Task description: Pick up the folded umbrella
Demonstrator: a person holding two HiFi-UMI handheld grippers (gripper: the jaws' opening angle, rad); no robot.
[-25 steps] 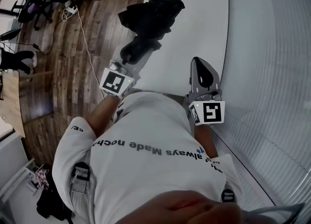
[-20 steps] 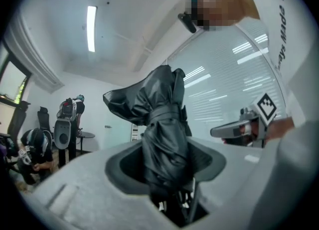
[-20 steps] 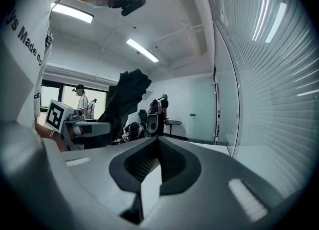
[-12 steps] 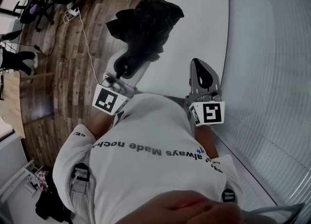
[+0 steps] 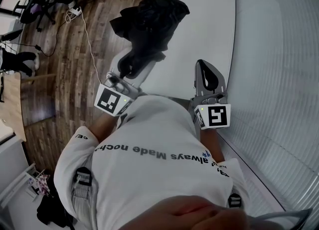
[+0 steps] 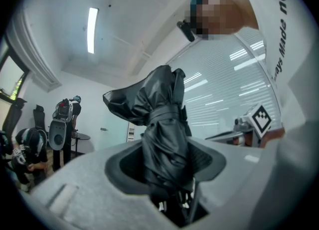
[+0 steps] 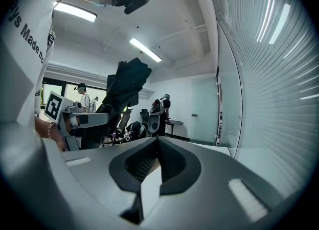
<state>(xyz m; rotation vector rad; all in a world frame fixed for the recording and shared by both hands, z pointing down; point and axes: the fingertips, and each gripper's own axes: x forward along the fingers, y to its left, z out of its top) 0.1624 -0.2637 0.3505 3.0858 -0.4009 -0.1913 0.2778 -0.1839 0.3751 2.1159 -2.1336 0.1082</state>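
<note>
Folded umbrella point(image 5: 152, 22) in left gripper point(image 5: 135, 58), higher above table point(image 5: 204, 19)

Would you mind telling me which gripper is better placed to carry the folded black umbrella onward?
Left. The left gripper has its jaws clamped on the folded black fabric umbrella, holding it up; the right gripper is shut and empty.

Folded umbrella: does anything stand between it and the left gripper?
Nothing visible does. The left gripper is clamped on the folded umbrella, which sticks up from between its jaws.
</note>
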